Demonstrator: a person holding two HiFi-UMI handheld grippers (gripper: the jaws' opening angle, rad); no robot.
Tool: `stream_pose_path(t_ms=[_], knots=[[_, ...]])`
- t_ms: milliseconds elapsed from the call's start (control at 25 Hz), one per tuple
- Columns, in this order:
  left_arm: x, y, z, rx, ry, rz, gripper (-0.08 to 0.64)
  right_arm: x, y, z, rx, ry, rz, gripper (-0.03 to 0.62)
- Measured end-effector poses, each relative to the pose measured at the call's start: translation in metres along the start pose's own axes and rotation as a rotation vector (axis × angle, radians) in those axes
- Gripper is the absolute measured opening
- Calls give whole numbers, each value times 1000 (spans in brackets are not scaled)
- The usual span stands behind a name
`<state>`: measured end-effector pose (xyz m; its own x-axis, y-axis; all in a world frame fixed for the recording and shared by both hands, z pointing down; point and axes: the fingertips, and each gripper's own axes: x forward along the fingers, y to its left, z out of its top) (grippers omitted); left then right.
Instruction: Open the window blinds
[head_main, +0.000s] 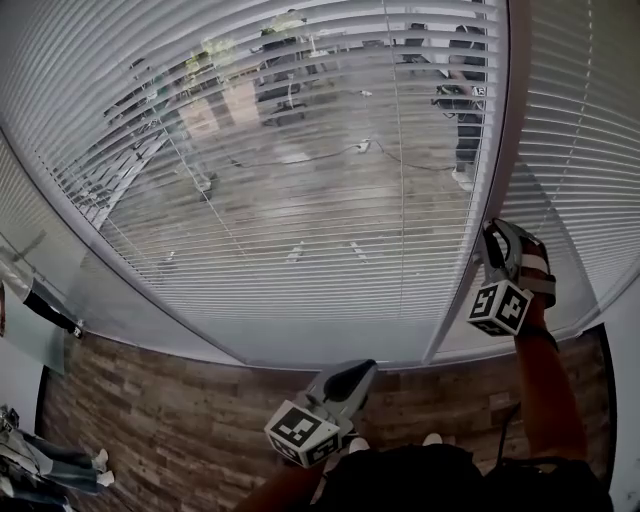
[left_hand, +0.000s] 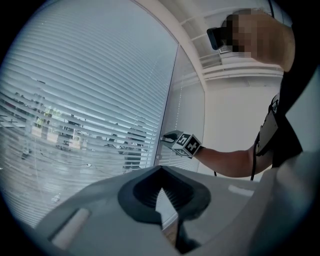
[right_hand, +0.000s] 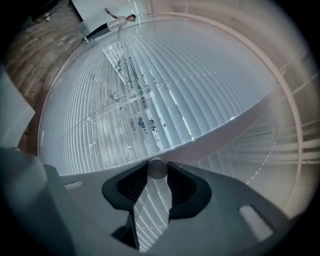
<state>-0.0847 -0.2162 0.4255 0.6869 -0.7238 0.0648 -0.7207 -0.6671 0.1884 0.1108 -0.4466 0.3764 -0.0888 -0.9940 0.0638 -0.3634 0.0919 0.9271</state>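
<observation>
Wood-plank floor (head_main: 150, 400) below white blinds (head_main: 300, 230), right tongs (head_main: 492, 236) clamped on clear tilt wand (right_hand: 158, 169) — left tongs (head_main: 360, 372) closed, empty

Two pale grey moulded tools, the left tool (head_main: 362, 370) and the right tool (head_main: 491, 233), each carry a marker cube (head_main: 303, 432) of black-and-white squares at the rear. Black ribbed pads (left_hand: 145, 191) line the inner faces of the jaws. Behind the right tool the forearm is bare, crossed by what looks like a dark band (head_main: 537, 336). Further back are a dark top (left_hand: 289, 125), a thin black cable (left_hand: 254, 159) down its front and a black head-worn camera (left_hand: 216, 36). White shoe tips (head_main: 355, 444) show beneath the left tool.
</observation>
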Motion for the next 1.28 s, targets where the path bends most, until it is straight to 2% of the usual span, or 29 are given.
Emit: stream_pose_path(t_ms=[200, 480, 520, 640, 760, 840, 1080, 1280], knots=[[0, -1, 9, -1, -10, -2, 0, -3, -7, 6, 99, -25, 39, 156], [-10, -5, 24, 0, -13, 18, 0, -39, -29, 31, 265, -94, 75, 170], [-11, -8, 26, 2, -17, 18, 0, -47, -34, 35, 295, -106, 80, 158], [-5, -18, 31, -18, -29, 19, 0, -67, -47, 31, 404, -148, 104, 38], [-5, -20, 36, -68, -54, 25, 0, -91, -49, 39, 584, -208, 183, 25], [-12, -22, 37, -73, -63, 38, 0, -115, -41, 44, 691, -245, 255, 25], [14, -67, 32, -56, -67, 88, 0, -171, -28, -2, 1053, -313, 525, 25], [-4, -85, 17, -63, -63, 114, 0, -215, -13, 2, 1123, -366, 599, 25]])
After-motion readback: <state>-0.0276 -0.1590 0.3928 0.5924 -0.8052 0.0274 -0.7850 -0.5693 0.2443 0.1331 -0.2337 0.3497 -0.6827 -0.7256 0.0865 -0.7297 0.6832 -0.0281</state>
